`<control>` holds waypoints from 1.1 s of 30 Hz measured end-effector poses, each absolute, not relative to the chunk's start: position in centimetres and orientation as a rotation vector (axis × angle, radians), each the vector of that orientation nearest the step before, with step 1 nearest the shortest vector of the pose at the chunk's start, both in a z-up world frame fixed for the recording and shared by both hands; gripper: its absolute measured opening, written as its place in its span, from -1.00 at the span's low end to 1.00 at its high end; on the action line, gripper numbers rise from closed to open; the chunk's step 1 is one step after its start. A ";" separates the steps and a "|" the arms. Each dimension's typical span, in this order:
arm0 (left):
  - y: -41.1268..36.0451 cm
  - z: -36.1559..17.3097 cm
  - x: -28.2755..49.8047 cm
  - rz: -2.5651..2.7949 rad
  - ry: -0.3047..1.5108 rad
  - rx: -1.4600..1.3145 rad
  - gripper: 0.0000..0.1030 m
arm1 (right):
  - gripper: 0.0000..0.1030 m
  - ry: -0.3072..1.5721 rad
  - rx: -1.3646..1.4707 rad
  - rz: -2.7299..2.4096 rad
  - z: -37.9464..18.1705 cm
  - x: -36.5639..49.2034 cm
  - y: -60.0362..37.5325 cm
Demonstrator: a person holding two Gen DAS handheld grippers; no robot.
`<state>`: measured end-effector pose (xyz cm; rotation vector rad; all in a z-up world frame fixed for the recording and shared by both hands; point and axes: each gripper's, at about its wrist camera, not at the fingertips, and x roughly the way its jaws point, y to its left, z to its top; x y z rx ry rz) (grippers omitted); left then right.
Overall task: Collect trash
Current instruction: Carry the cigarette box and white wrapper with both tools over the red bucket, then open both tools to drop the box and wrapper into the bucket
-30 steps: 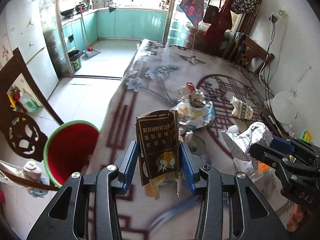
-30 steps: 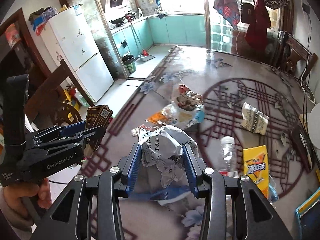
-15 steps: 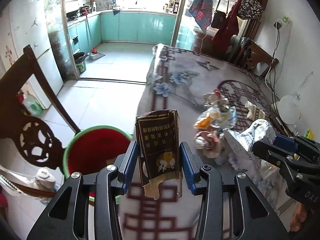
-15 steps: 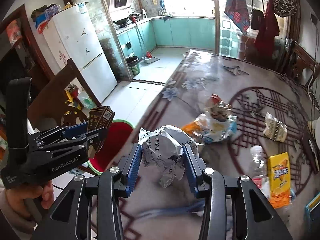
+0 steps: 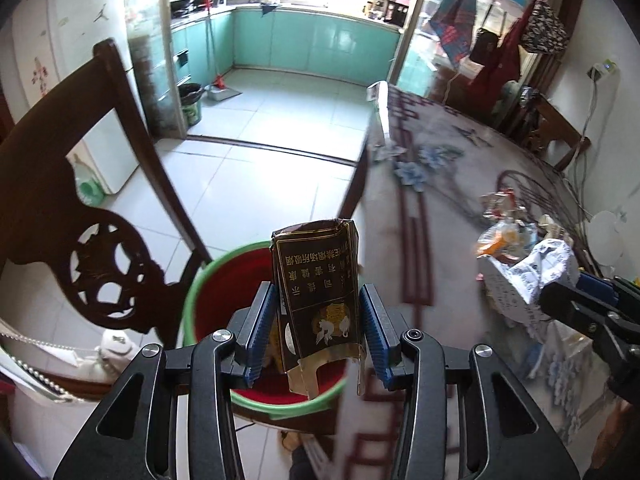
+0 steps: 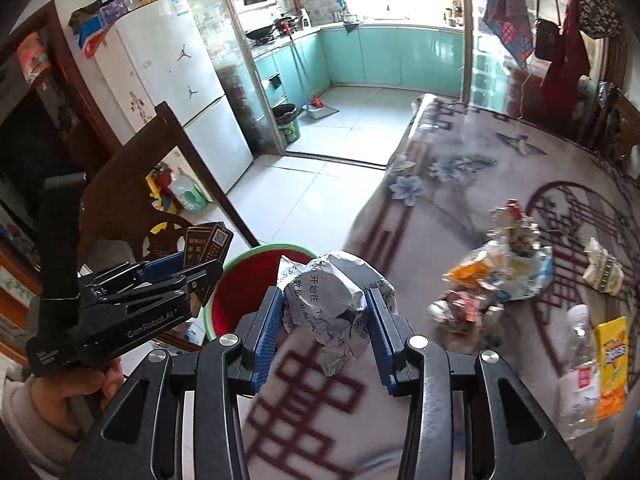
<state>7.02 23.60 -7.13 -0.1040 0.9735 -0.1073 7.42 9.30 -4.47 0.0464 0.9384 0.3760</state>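
Left tongs [image 5: 316,320] clamp a cigarette pack [image 5: 316,280] above the bucket [image 5: 208,280]; right tongs [image 6: 326,316] clamp crumpled paper [image 6: 332,300]. Neither dropped; wrappers [image 6: 500,272] and 1 bottle [image 6: 580,360] remain on the counter [image 6: 460,184].

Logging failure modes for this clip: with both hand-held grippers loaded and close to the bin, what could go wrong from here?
1. The left hand-held gripper holds the dark packet over the red bin, near the rim next to the table; a tumbling drop may hit that rim.
2. The right hand-held gripper holds its crumpled paper above the tablecloth, not the bin; releasing now would likely miss.
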 end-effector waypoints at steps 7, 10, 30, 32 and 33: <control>26.9 -10.0 8.0 -0.058 1.045 -0.089 -0.18 | -0.22 0.989 0.036 0.429 -6.7 9.7 13.2; 27.8 -11.3 8.4 -0.051 1.081 -0.096 -0.18 | -0.22 1.007 0.022 0.436 -7.7 10.7 14.5; 29.6 -14.1 10.3 -0.055 1.148 -0.107 -0.18 | -0.18 1.037 0.006 0.433 -9.9 13.1 16.9; 29.7 -14.2 10.3 -0.054 1.149 -0.107 -0.18 | -0.18 1.033 0.004 0.434 -9.9 13.2 17.1; 29.7 -14.2 10.4 -0.052 1.149 -0.108 -0.18 | -0.18 1.032 0.004 0.435 -10.0 13.2 17.1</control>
